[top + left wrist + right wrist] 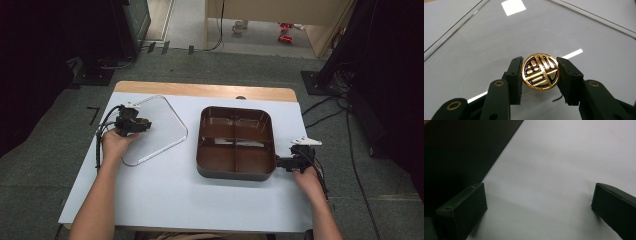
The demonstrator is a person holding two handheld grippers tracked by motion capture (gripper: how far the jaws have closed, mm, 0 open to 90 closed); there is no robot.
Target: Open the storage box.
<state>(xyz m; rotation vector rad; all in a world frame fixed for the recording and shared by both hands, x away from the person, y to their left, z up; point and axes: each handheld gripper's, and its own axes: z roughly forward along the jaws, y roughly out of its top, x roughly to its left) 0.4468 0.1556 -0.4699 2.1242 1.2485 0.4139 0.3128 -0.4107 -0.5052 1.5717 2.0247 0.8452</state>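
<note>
A clear, flat lid (165,131) with rounded corners lies on the white table at the left. Its round gold-and-black knob (540,71) sits between the pads of my left gripper (539,76), which is shut on it, and the lid's clear pane (499,37) spreads out behind the knob. In the high view the left gripper (144,125) rests over the lid's left part. A brown tray (200,152) with several compartments stands at the middle. My right gripper (280,162) is at the tray's front right corner, and in its own view the right gripper (539,207) is open over bare table.
The tray's dark outer wall (461,152) runs along the left of the right gripper view. A wooden table edge (200,90) runs along the back. Cables (330,107) lie on the floor at the right, beside dark stands.
</note>
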